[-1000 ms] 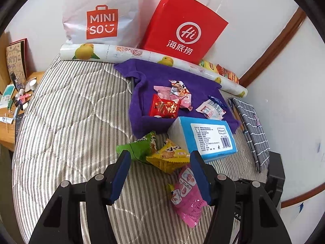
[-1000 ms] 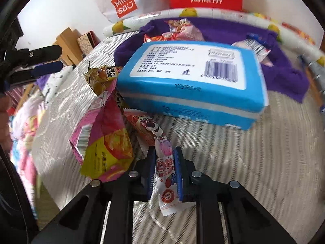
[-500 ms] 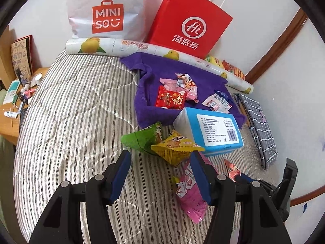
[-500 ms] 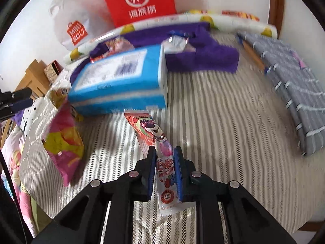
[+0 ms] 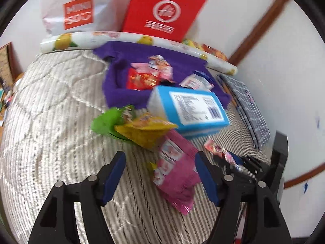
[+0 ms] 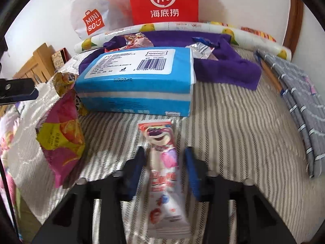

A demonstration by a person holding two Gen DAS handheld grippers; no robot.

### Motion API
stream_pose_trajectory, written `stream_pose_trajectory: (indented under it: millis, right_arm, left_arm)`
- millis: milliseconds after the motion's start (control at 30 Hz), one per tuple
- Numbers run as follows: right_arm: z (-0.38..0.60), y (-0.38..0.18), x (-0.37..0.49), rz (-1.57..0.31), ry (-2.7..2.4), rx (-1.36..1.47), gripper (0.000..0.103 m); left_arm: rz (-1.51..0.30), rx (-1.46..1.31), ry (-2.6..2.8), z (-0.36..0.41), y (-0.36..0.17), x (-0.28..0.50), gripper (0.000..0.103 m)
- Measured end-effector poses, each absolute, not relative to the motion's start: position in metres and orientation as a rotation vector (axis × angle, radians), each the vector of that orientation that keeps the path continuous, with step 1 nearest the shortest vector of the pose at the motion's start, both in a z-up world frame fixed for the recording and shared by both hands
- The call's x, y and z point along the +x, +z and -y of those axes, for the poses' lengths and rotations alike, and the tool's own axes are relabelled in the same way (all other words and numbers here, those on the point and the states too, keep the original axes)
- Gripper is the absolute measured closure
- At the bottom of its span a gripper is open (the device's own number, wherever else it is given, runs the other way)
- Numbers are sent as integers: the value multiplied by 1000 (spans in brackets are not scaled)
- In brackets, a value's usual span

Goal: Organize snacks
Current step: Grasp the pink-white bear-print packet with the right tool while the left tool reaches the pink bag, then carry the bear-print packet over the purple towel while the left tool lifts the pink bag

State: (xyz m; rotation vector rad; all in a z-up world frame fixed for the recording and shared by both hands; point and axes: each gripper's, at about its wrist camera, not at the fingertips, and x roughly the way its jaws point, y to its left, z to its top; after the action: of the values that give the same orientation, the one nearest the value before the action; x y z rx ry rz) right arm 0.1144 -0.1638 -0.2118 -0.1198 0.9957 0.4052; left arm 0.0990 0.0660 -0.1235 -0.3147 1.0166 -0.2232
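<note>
A long pink-and-white bear snack stick (image 6: 164, 162) lies flat on the striped mattress (image 6: 233, 132). My right gripper (image 6: 164, 169) straddles it; its jaws are opening and the pads stand clear of the wrapper. In the left wrist view my left gripper (image 5: 160, 172) hangs over a pink snack bag (image 5: 174, 174), which lies between the blue fingers (image 5: 115, 170). Those jaws are opening too, without pressing on the bag. A yellow bag (image 5: 142, 132) and a green bag (image 5: 105, 122) lie just beyond. The same pink bag (image 6: 61, 142) shows left in the right wrist view.
A blue tissue pack (image 5: 189, 109) sits mid-bed in front of a purple cloth (image 5: 121, 89) bearing several small snacks. Behind are a patterned roll (image 5: 81, 40), a white shopping bag (image 5: 75, 14) and a red paper bag (image 5: 164, 14). Grey checked cloth (image 6: 300, 93) lies at the right.
The right gripper has opened and let go of the snack stick, which now rests flat on the mattress. The left gripper has widened and dropped closer over the pink bag.
</note>
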Motion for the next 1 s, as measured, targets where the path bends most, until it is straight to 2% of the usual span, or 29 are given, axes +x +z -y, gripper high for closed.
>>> stream_pose_trajectory:
  millis: [67, 567, 867, 1000]
  right_arm:
    - [170, -211, 116, -998, 417, -109, 81]
    - [240, -203, 115, -1014, 270, 43, 81]
    - [242, -190, 112, -997, 243, 28, 81]
    - [239, -177, 111, -970, 242, 31, 81]
  left_arm:
    - [-1018, -299, -246, -60, -128, 94, 27]
    - [-1067, -97, -317, -10, -164, 97, 26]
    - [-1058, -145, -346, -14, -167, 98, 39]
    - [-1040, -166, -382, -20, -153, 88, 40]
